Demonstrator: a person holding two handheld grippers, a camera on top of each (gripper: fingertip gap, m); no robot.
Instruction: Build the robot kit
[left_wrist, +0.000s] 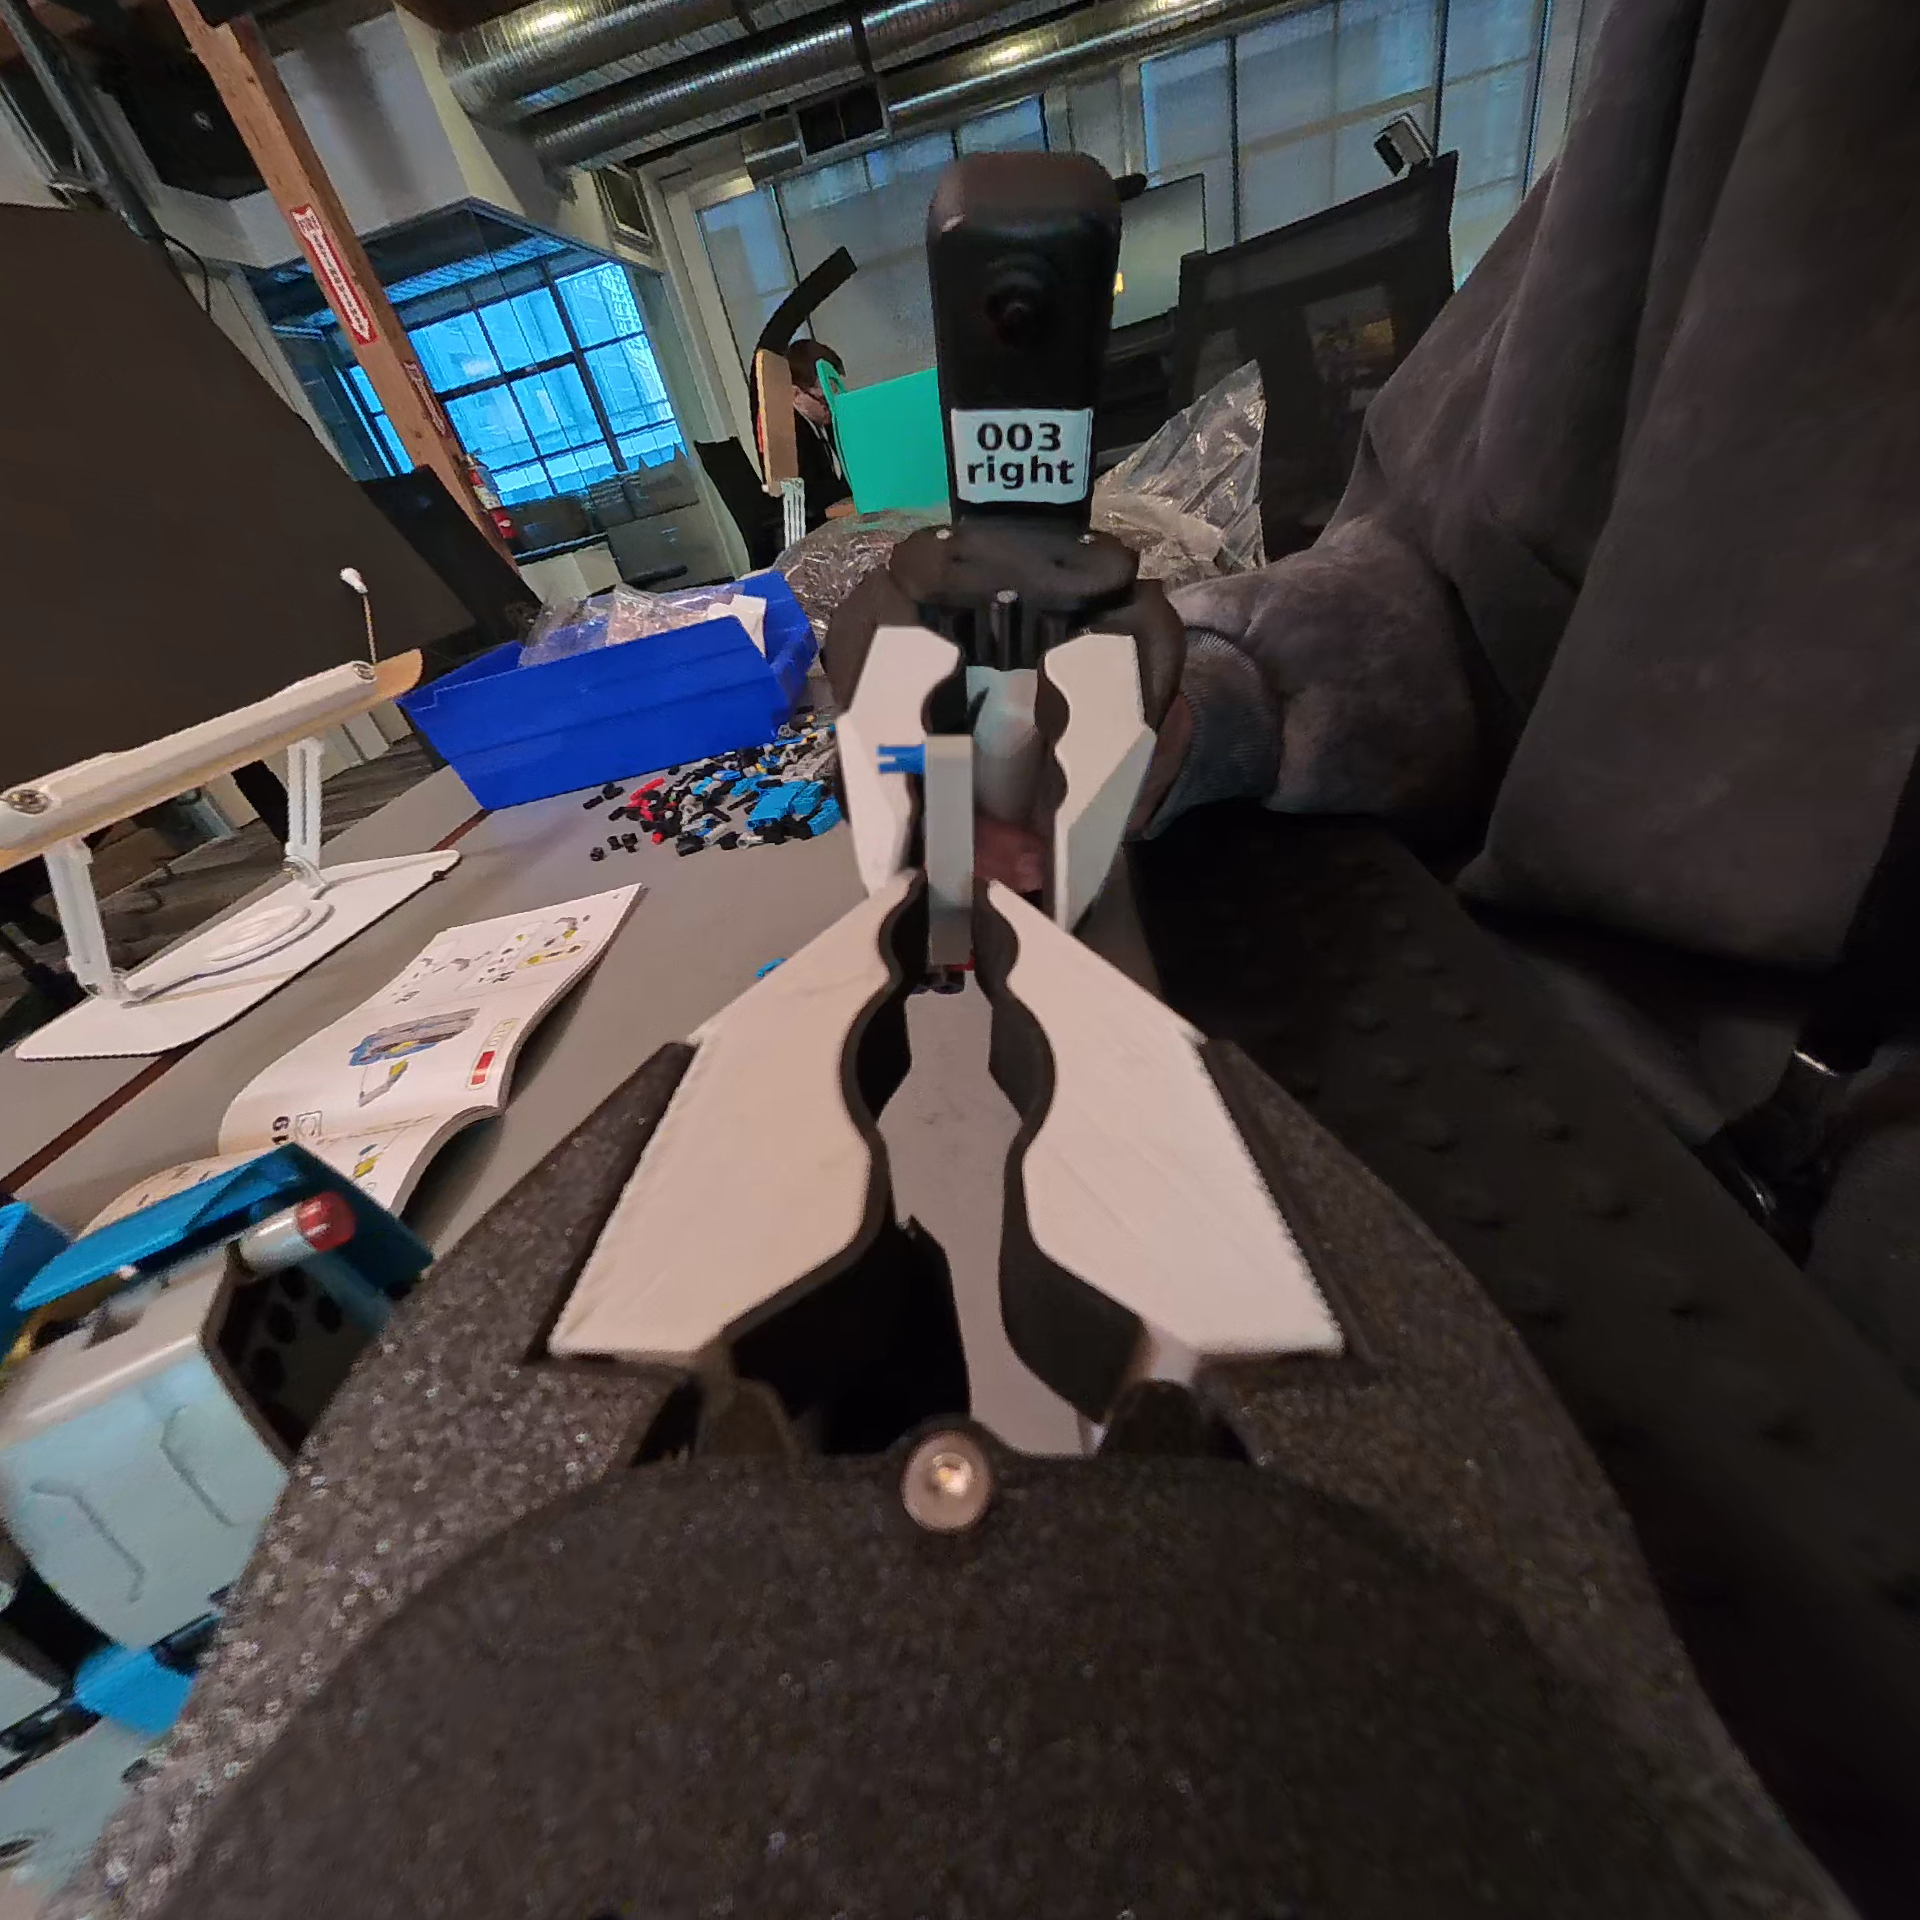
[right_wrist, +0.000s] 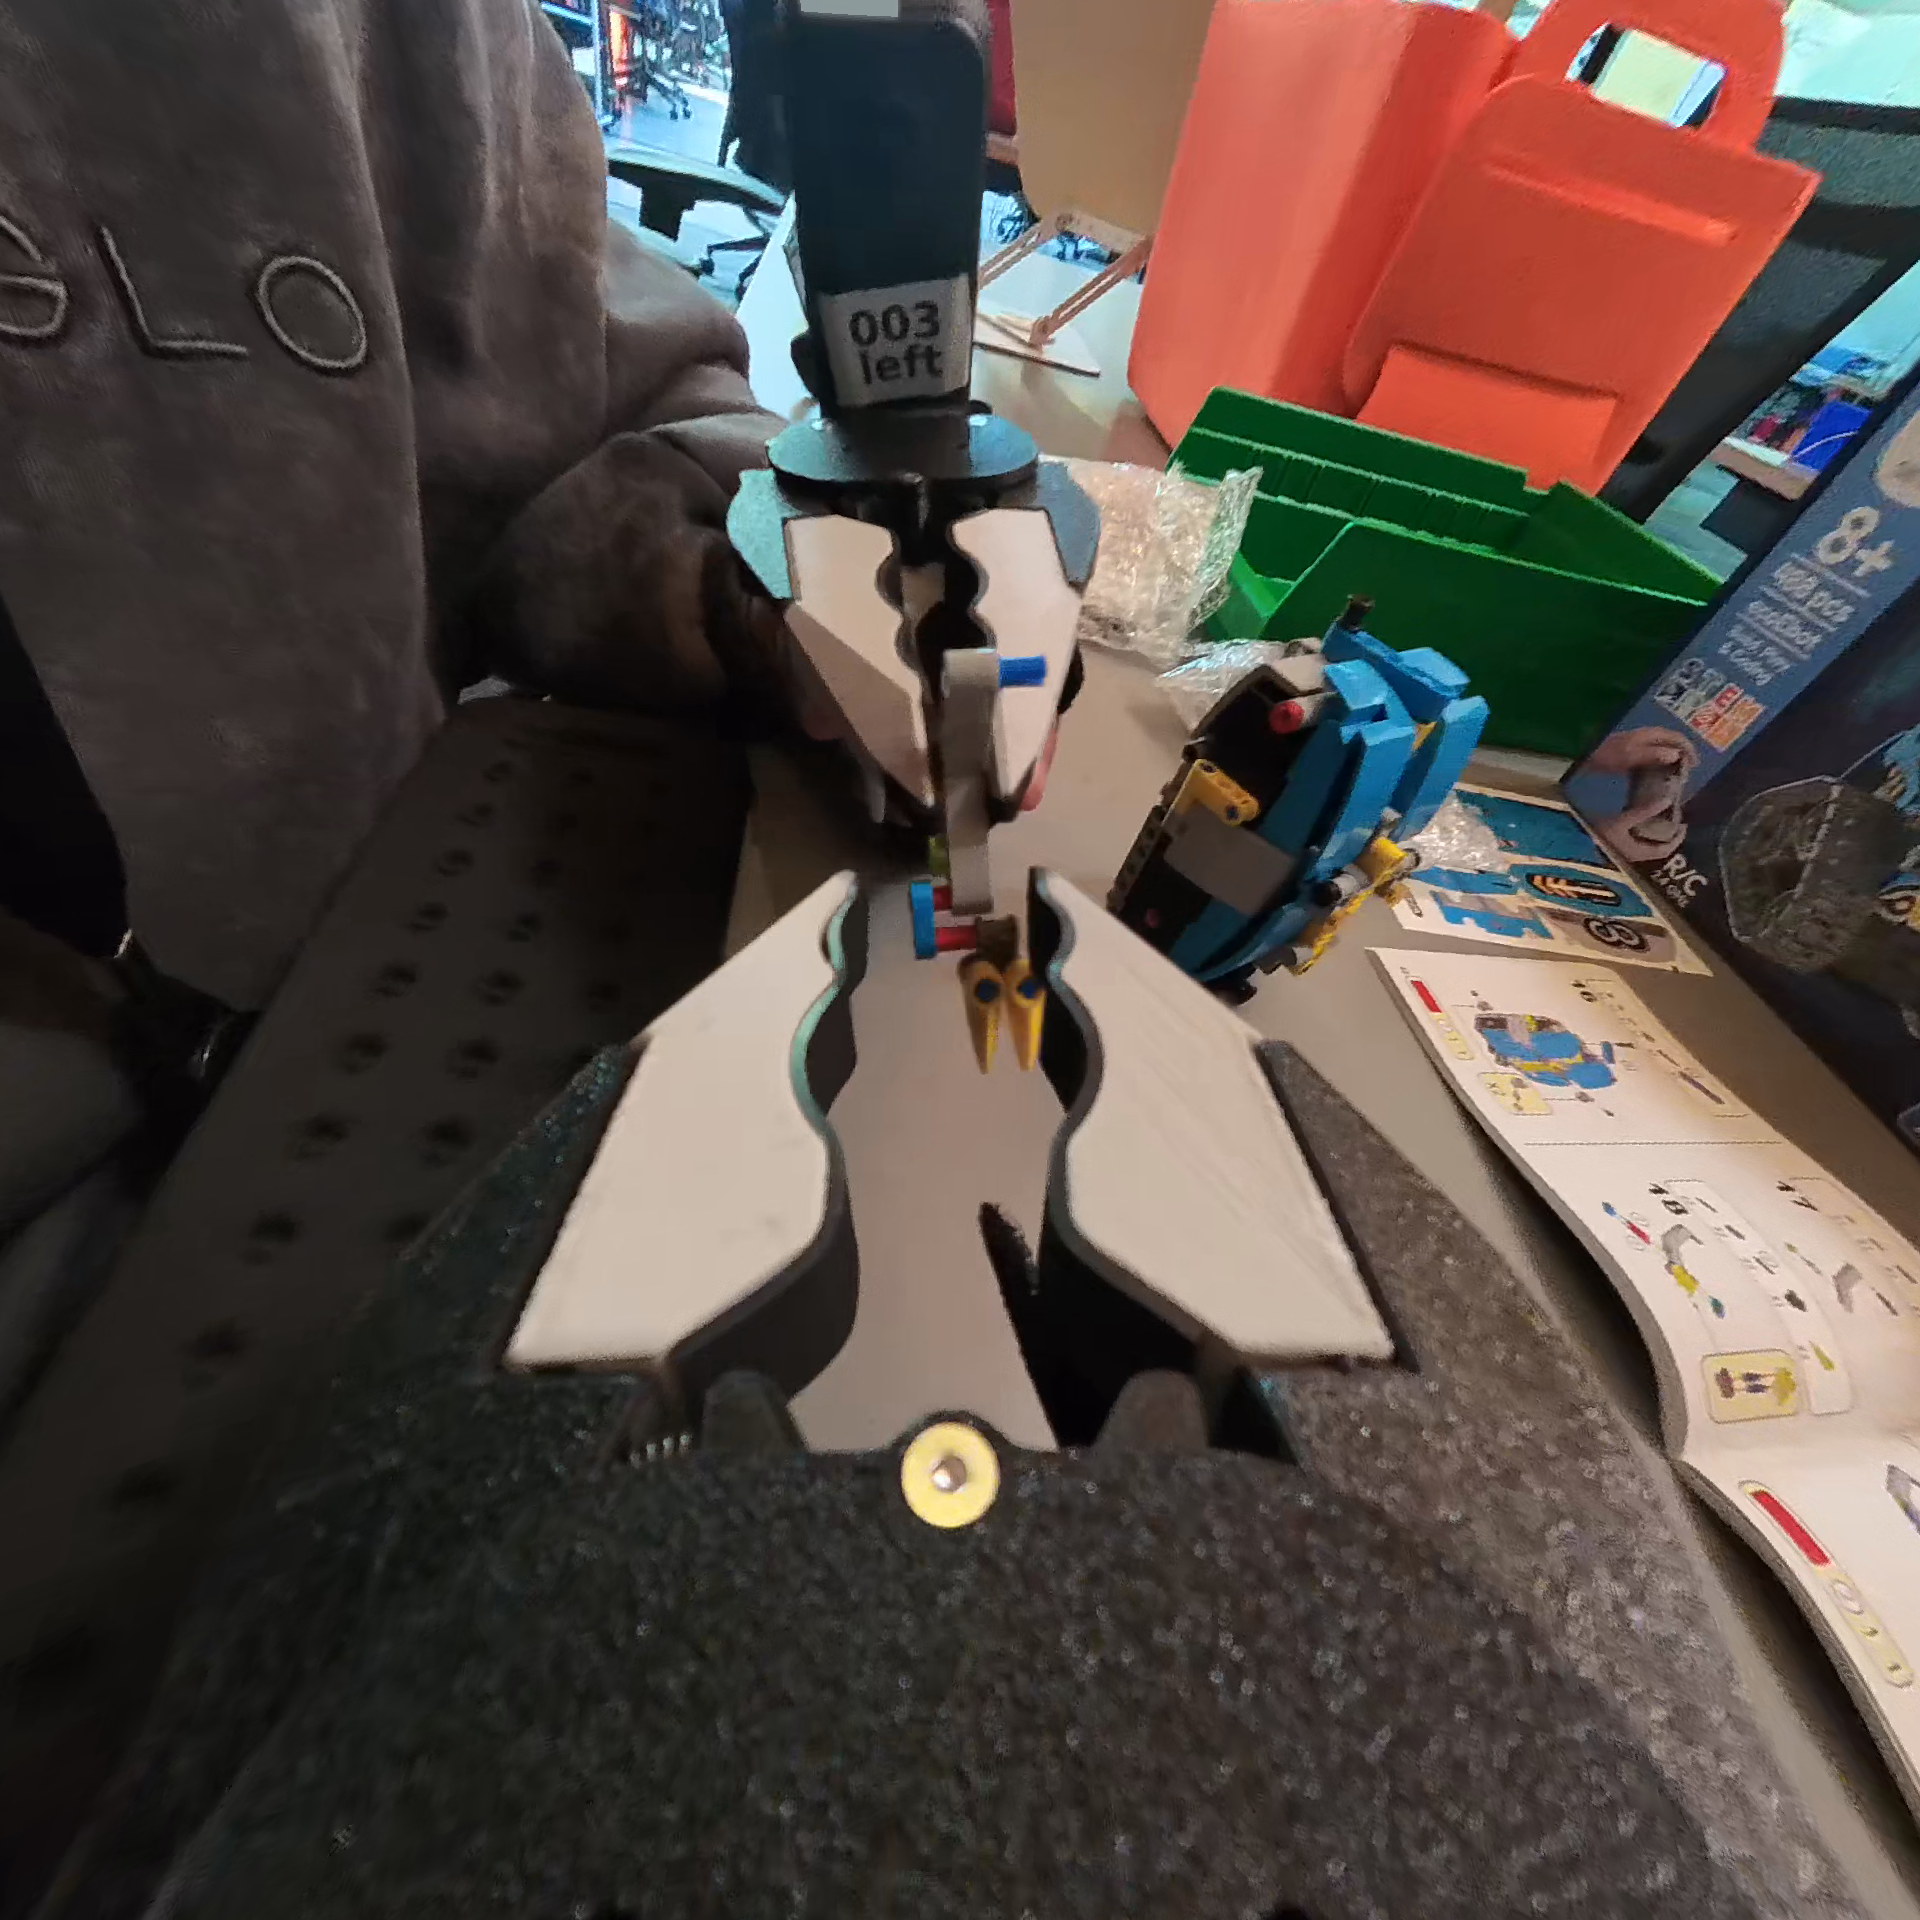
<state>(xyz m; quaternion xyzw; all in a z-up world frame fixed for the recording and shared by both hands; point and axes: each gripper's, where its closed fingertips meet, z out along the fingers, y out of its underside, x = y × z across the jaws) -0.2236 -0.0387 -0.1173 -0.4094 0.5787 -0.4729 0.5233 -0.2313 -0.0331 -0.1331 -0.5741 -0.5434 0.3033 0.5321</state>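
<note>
– grey beam (right_wrist: 971, 748) in the middle, upright: who has it?

– my left gripper (left_wrist: 951, 894) does. its fingers are pinched on the beam's lower half, above the table (left_wrist: 675, 935). a blue pin (right_wrist: 1023, 670) sticks out near the top.

– and your other tool?

– my right gripper (right_wrist: 945, 894) faces it, tip to tip. its jaws stand apart around a small cluster (right_wrist: 961, 935) of red, blue and yellow bits at the beam's foot. one tip touches the cluster, but i see no clamp.

– how much looks built?

– i'd judge it part way. a blue and black model (right_wrist: 1299, 800) leans on the table just to the right, with open sides. a heap of loose pieces (left_wrist: 727, 805) lies beside a blue bin (left_wrist: 613, 707), well apart from it.

– any writing?

– plenty, which i leave unread. each tool has a white label (left_wrist: 1021, 452) on its camera. an open booklet (right_wrist: 1662, 1195) shows picture steps, next to a sticker sheet (right_wrist: 1538, 904). a dark printed box (right_wrist: 1787, 727) stands behind them. my sweatshirt (right_wrist: 208, 312) has stitched letters. a green bin (right_wrist: 1455, 540) and an orange bag (right_wrist: 1455, 239) look plain.
</note>
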